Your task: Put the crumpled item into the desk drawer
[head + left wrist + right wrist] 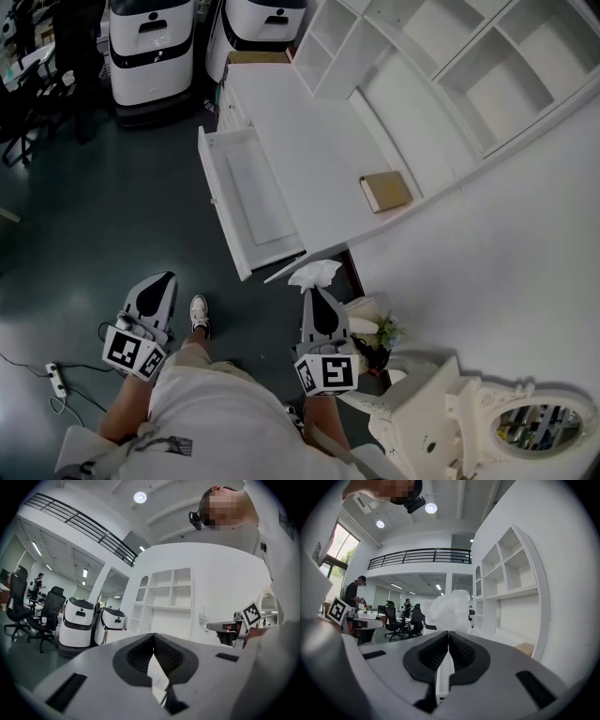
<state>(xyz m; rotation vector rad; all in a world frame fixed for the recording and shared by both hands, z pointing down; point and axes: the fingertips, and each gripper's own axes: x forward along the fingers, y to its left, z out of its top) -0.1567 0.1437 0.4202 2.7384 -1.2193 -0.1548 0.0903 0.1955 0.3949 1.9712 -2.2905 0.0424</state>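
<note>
Right gripper (pixel 449 633): jaws pinched together on crumpled white item (pixel 446 610), wad sticking out past tips. Item in air just beyond front corner of open drawer (pixel 251 192) (not inside it). Left gripper (pixel 153 635): jaws closed, nothing between them, well clear of drawer front, over floor.

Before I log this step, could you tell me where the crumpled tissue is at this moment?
The tissue is pinched in the right gripper, mid-frame in the head view, just off the near corner of the open drawer.
</note>
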